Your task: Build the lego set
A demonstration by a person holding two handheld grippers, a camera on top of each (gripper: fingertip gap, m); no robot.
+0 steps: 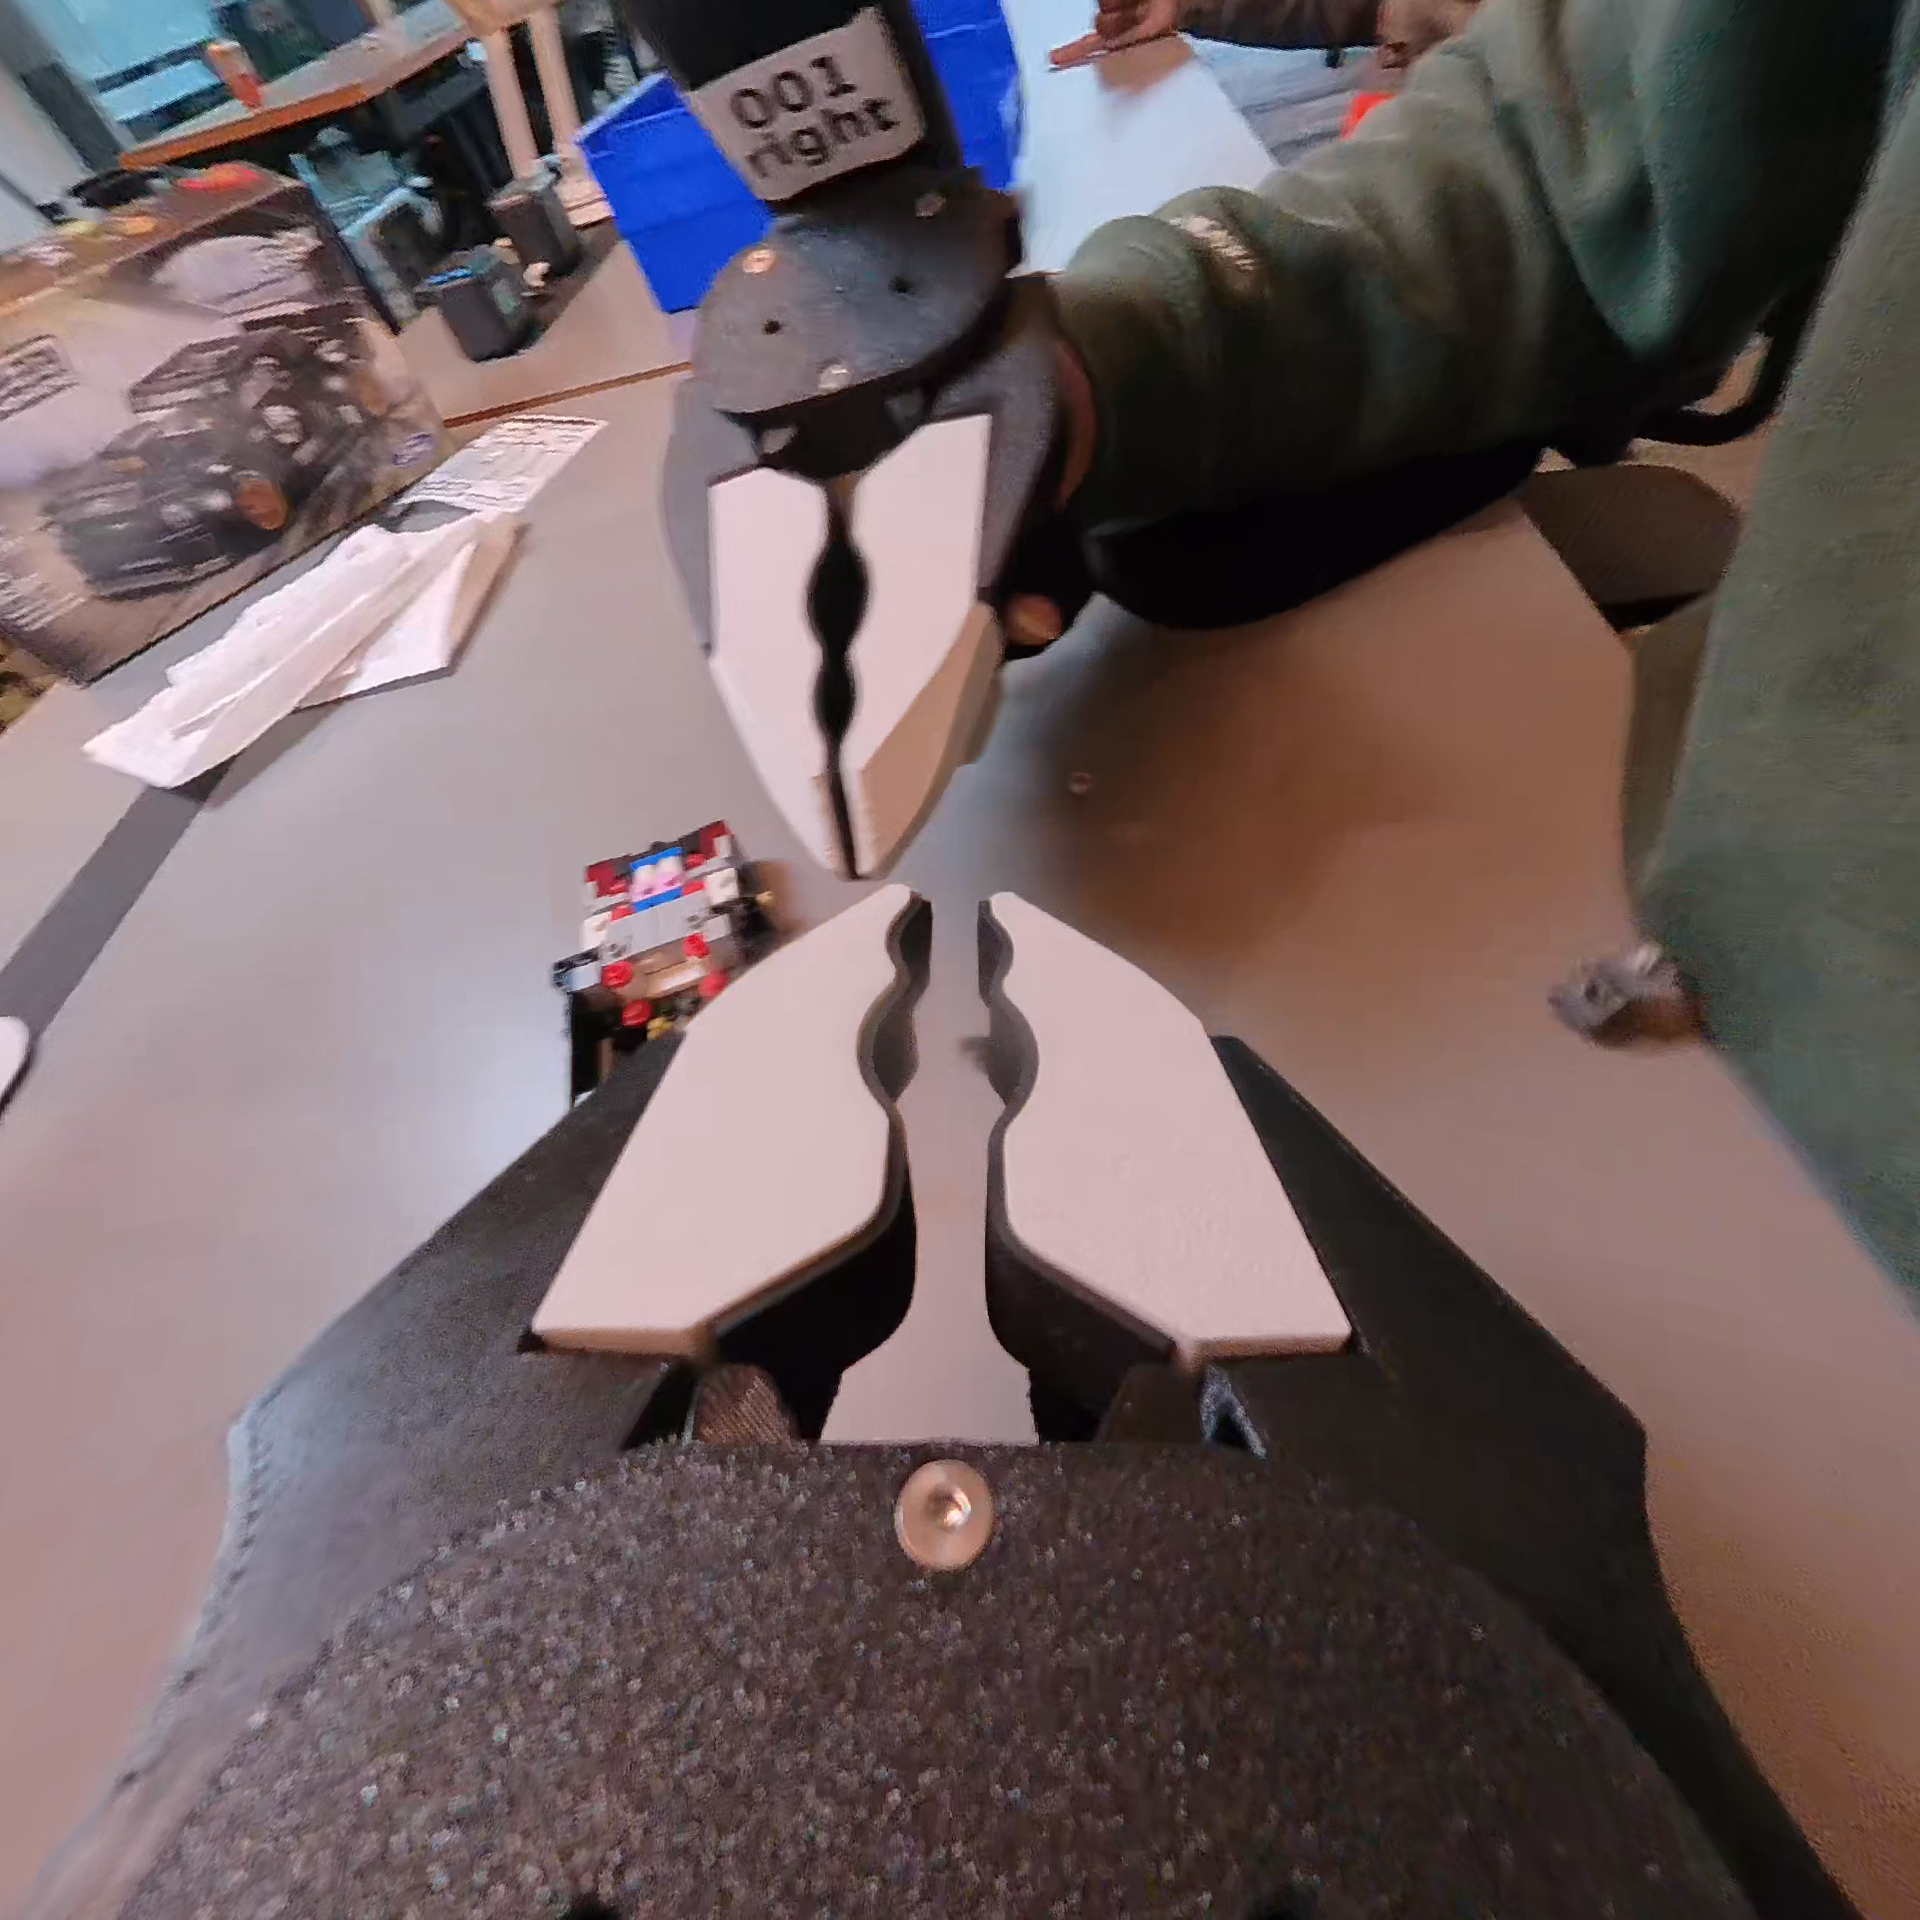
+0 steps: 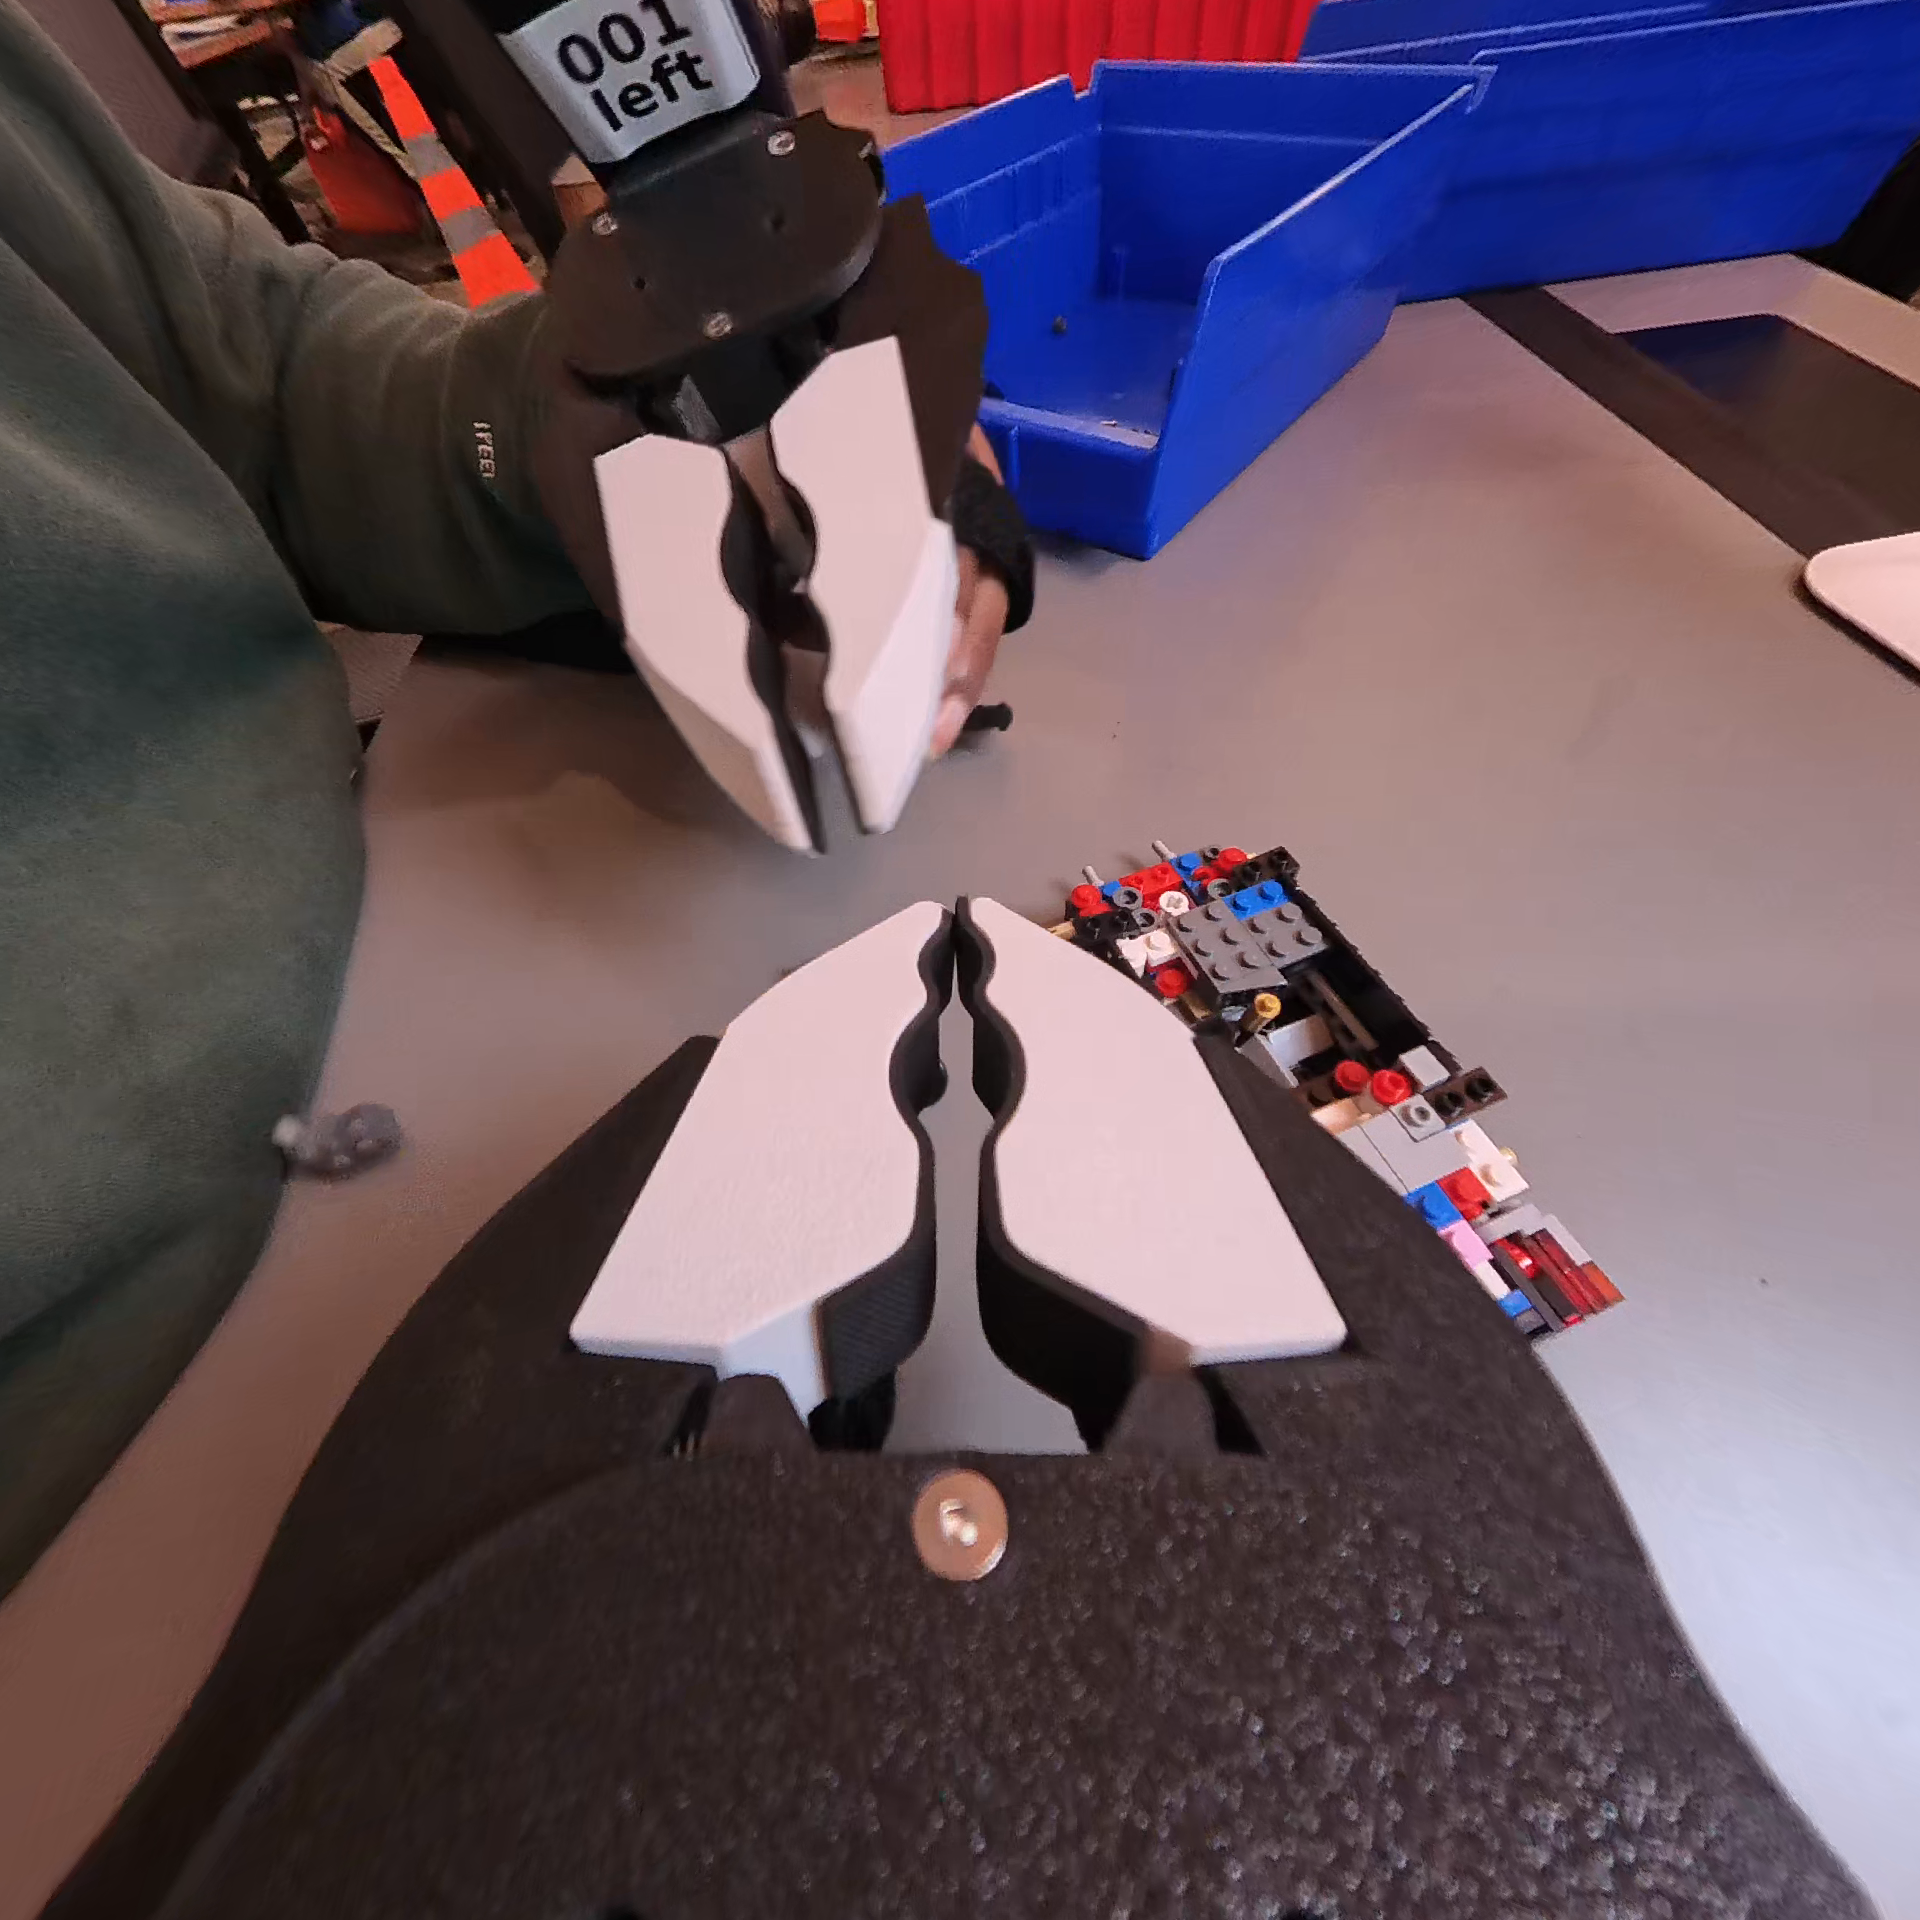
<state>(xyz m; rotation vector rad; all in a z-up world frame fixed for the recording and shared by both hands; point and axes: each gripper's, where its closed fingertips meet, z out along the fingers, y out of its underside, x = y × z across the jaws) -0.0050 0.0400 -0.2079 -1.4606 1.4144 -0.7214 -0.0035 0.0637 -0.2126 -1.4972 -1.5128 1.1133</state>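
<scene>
Left gripper [image 1: 954, 909] slightly spread, empty. Right gripper [image 2: 956, 912] pressed together, apparently empty. The part-built model [image 2: 1340, 1070] lies on the table [image 2: 1455, 675] just beside both tips. Risk: a careless sideways sweep could knock bricks loose.

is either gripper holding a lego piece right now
No. The left gripper is slightly open with nothing between its fingers; the right gripper is shut on nothing.

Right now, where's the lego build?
On the grey table: the lego build lies just right of the right claw in the right wrist view, near the blue bin.
</scene>
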